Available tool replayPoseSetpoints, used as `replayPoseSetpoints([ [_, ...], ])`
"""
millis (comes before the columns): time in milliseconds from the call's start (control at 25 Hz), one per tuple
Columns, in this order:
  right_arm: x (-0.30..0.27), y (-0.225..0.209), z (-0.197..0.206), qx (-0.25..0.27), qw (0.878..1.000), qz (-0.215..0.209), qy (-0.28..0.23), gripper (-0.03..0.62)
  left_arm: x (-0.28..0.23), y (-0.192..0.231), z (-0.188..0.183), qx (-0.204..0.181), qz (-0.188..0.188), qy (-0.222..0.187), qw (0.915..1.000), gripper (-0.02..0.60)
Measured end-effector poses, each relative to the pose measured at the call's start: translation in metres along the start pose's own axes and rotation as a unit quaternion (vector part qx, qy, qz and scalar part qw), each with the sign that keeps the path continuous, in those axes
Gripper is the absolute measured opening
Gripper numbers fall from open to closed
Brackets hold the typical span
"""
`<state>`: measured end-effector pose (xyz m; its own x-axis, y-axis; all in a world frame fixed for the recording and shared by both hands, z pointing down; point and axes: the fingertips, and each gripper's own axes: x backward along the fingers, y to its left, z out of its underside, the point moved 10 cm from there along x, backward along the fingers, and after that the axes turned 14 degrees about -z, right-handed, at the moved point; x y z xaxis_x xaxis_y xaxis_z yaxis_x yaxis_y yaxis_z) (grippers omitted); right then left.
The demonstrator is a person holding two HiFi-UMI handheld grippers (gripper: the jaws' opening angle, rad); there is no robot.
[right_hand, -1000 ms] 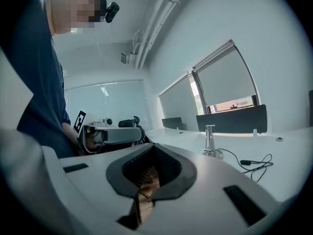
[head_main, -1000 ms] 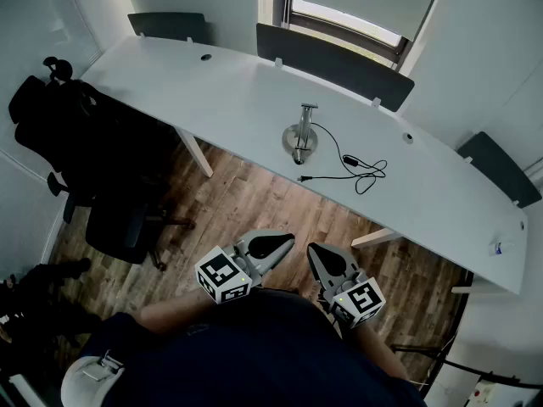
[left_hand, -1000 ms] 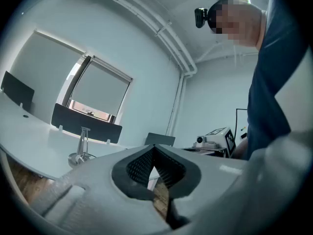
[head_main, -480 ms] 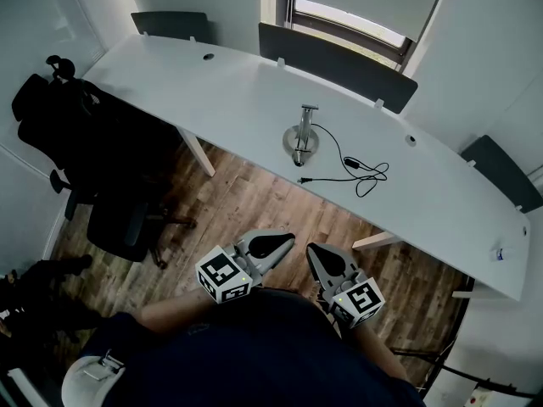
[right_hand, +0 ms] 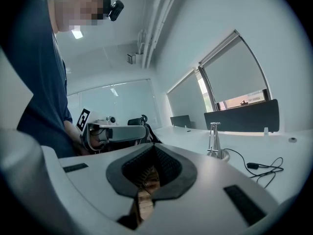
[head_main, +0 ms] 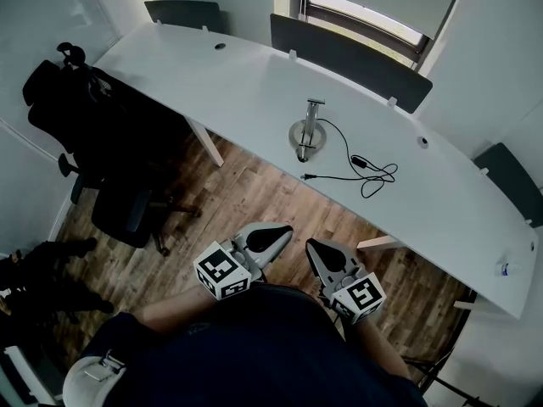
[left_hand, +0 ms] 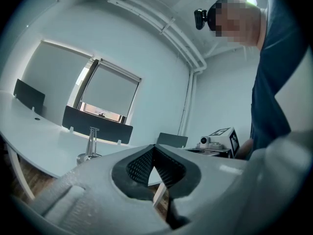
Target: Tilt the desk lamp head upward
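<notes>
Left gripper (head_main: 273, 234): jaws seen fully closed in the left gripper view (left_hand: 154, 148), pads met at the tip, nothing held between them. Right gripper (head_main: 321, 254): the same is seen in the right gripper view (right_hand: 154, 148), jaws together, nothing gripped. Both are held close in front of the person's dark blue top (head_main: 254, 346), side by side and slightly apart, over the wood floor (head_main: 254, 195). Neither is in contact with anything; both are kept well apart from the desk.

The desk lamp (head_main: 306, 131) is found on the long white desk (head_main: 212, 87), near the front edge, roughly mid-length. A round silver base and a slim upright stem with a small flat top piece are made out in the right gripper view (right_hand: 214, 140) and, smaller, in the left gripper view (left_hand: 91, 143). The head's tilt can't be judged at this range.

A black cable (head_main: 361, 170) is run from the lamp base and left looped on the desktop to its right. Dark partition panels (head_main: 348, 58) are mounted along the far edge, under a window (head_main: 365, 11). A black office chair (head_main: 102, 151) is parked at the desk's left end.
</notes>
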<state>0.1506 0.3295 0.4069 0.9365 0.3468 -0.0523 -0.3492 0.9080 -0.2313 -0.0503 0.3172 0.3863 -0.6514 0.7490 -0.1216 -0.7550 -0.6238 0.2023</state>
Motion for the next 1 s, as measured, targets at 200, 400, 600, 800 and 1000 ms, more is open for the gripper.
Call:
replayPoseSetpoints([
  [200,-0.011,-0.026,-0.004,0.008,1.0,-0.004,0.012,0.01,-0.019,0.021,-0.003,0.001,-0.014,-0.01,0.9999,0.006],
  [400,-0.039,-0.068,-0.013,0.012,1.0,0.0,0.022,0.011,-0.057,0.066,-0.012,-0.002,-0.01,-0.02,0.9997,0.006],
  [600,-0.079,-0.119,-0.035,0.015,1.0,0.012,0.015,0.011,-0.105,0.126,-0.032,-0.031,0.025,-0.023,0.9989,0.006],
  [800,-0.115,-0.163,-0.056,0.004,0.999,0.046,0.017,0.011,-0.141,0.181,-0.057,-0.041,0.052,-0.022,0.9976,0.006],
  [1000,-0.137,-0.201,-0.065,-0.002,0.997,0.08,0.015,0.011,-0.174,0.222,-0.068,-0.028,0.076,-0.013,0.9966,0.006],
])
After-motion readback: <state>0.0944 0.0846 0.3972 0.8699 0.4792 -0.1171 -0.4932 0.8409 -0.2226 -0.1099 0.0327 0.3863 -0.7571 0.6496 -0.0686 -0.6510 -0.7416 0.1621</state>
